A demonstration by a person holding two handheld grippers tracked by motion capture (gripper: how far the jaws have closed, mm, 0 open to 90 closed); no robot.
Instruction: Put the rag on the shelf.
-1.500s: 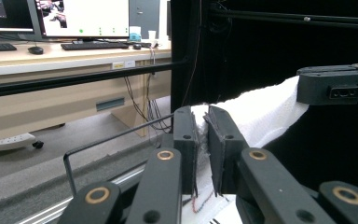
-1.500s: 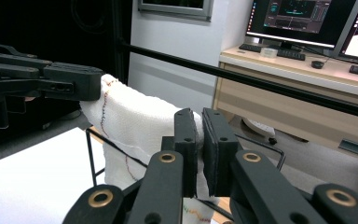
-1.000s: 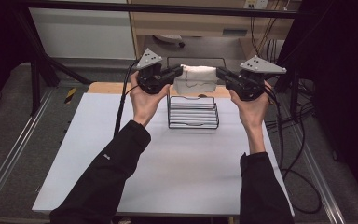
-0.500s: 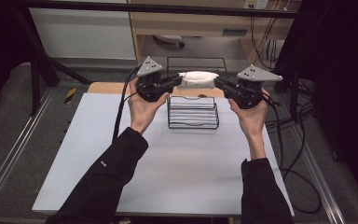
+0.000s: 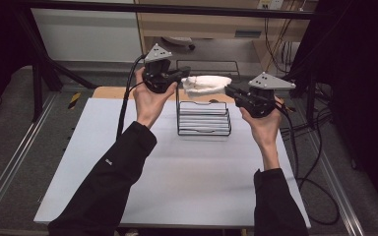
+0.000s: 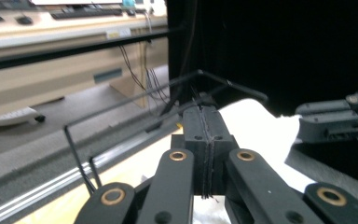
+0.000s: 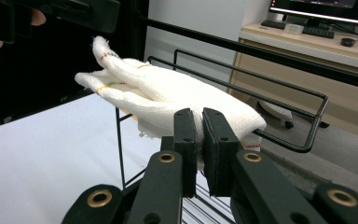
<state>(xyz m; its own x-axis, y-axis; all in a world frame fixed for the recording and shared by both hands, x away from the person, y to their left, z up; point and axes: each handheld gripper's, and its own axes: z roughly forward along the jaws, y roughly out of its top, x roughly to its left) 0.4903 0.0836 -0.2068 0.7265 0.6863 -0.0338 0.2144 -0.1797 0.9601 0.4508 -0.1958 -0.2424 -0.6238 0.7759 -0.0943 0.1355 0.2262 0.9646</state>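
A white towel (image 5: 206, 83) hangs bunched in the air above a black wire rack (image 5: 204, 118) on the white table (image 5: 177, 187). My right gripper (image 5: 229, 91) is shut on the towel's near edge (image 7: 168, 93), its jaws (image 7: 200, 126) pinching the cloth. My left gripper (image 5: 184, 73) sits just left of the towel's other end. Its jaws (image 6: 207, 126) have just been closing and press flat together with nothing between them. The towel (image 6: 256, 126) lies beyond them, its loose corners free in the right gripper view. The rack's top wire (image 7: 279, 86) runs behind the cloth.
A wooden board (image 5: 108, 92) lies under the back of the table sheet. Cables (image 5: 315, 147) trail off the right edge. Metal rails (image 5: 10, 167) flank the table. A desk (image 5: 216, 24) stands behind.
The towel went from hanging spread between both grippers to a bunched roll. The left gripper rose slightly and its end of the towel is free; the right hand sank a little.
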